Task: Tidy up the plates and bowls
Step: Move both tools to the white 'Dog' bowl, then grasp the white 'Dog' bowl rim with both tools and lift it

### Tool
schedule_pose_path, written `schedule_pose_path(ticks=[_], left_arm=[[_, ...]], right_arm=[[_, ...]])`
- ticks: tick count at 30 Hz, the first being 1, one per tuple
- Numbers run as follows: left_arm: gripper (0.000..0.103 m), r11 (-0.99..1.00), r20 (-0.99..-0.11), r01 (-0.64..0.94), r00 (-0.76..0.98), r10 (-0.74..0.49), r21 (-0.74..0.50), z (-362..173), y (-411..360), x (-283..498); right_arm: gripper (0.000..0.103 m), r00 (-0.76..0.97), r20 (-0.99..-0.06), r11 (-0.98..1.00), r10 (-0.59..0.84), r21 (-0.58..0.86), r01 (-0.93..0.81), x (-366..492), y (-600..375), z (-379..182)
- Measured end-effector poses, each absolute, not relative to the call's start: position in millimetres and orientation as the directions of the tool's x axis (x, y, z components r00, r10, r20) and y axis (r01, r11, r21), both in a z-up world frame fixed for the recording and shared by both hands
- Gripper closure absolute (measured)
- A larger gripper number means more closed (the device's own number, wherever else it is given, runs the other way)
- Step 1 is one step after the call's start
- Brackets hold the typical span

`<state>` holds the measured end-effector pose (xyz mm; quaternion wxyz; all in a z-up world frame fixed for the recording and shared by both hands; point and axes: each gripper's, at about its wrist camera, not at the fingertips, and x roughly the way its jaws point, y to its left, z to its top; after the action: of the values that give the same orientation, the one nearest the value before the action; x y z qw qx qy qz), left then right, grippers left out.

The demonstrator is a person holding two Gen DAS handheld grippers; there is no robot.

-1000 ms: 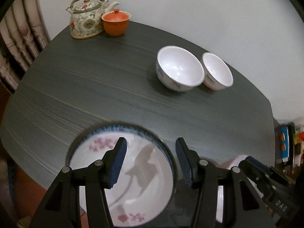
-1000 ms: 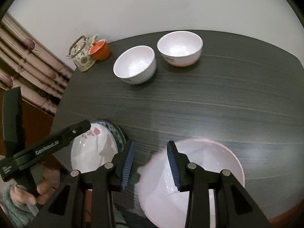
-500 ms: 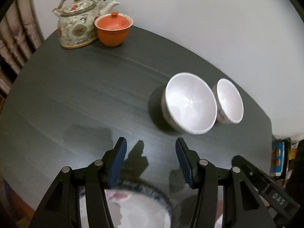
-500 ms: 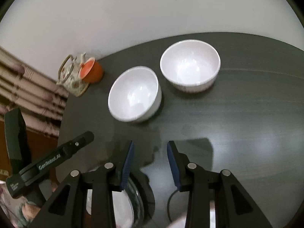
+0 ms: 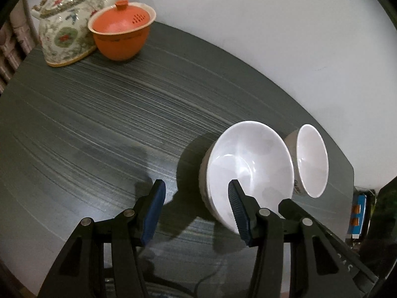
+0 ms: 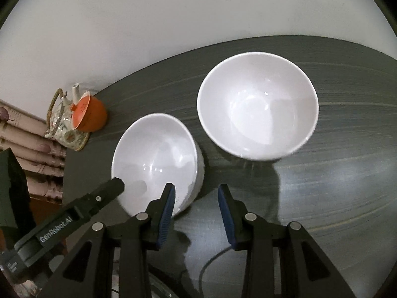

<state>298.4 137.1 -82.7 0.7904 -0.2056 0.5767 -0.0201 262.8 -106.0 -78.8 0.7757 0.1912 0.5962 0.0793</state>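
Two white bowls stand side by side on the dark table. The nearer bowl lies just ahead of my left gripper, which is open, its right finger in front of the bowl's rim. In the right wrist view a left gripper finger reaches over that bowl's near edge. The farther bowl sits beyond it. My right gripper is open over bare table between the bowls, its left finger overlapping the nearer bowl's side. Neither gripper holds anything.
A patterned teapot and an orange lidded cup stand at the table's far left corner by a curtain. A white wall runs behind the table. Blue and orange items lie beyond the table's right edge.
Both grippers have moved forward across the table and dropped lower. The two plates have slid out of view beneath them, and the bowls now loom close ahead.
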Motion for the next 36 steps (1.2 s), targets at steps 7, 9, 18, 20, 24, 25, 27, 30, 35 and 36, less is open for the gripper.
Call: schedule_pose_path(ticks=[7, 9, 18, 20, 24, 25, 27, 30, 35, 36], left_arm=[[0.069, 0.91, -0.908, -0.218, 0.315, -0.276, -0.352, -99, 128, 308], [0.077, 0.908, -0.908, -0.221, 0.313, -0.28, -0.356, -103, 127, 313], [0.091, 0.914, -0.903, -0.193, 0.321, -0.285, -0.357, -99, 117, 296], [0.091, 0.916, -0.904, -0.191, 0.324, -0.28, -0.353, -93, 116, 286], [0.091, 0.921, -0.899, -0.182, 0.347, -0.268, -0.345, -76, 112, 266], [0.091, 0.923, -0.898, -0.18, 0.354, -0.262, -0.34, -70, 110, 259], [0.091, 0.928, -0.897, -0.176, 0.365, -0.248, -0.328, -60, 105, 248], [0.091, 0.929, -0.891, -0.174, 0.385, -0.241, -0.326, -48, 106, 234], [0.091, 0.937, -0.887, -0.167, 0.407, -0.217, -0.306, -29, 108, 200], [0.091, 0.939, -0.886, -0.164, 0.41, -0.214, -0.303, -26, 108, 189]], right_arm=[[0.067, 0.283, -0.904, 0.927, 0.321, 0.361, 0.101, 276, -96, -87], [0.081, 0.28, -0.903, 0.923, 0.325, 0.367, 0.113, 278, -95, -91], [0.09, 0.255, -0.902, 0.911, 0.349, 0.391, 0.133, 265, -99, -94], [0.09, 0.253, -0.901, 0.911, 0.353, 0.392, 0.126, 256, -99, -89], [0.09, 0.266, -0.897, 0.915, 0.354, 0.391, 0.102, 234, -98, -71], [0.09, 0.269, -0.896, 0.915, 0.354, 0.391, 0.096, 229, -98, -67], [0.09, 0.28, -0.889, 0.913, 0.363, 0.399, 0.083, 218, -99, -58], [0.09, 0.297, -0.88, 0.911, 0.37, 0.406, 0.069, 201, -100, -45], [0.09, 0.326, -0.869, 0.913, 0.371, 0.405, 0.042, 170, -102, -21], [0.09, 0.332, -0.869, 0.916, 0.367, 0.399, 0.033, 163, -104, -16]])
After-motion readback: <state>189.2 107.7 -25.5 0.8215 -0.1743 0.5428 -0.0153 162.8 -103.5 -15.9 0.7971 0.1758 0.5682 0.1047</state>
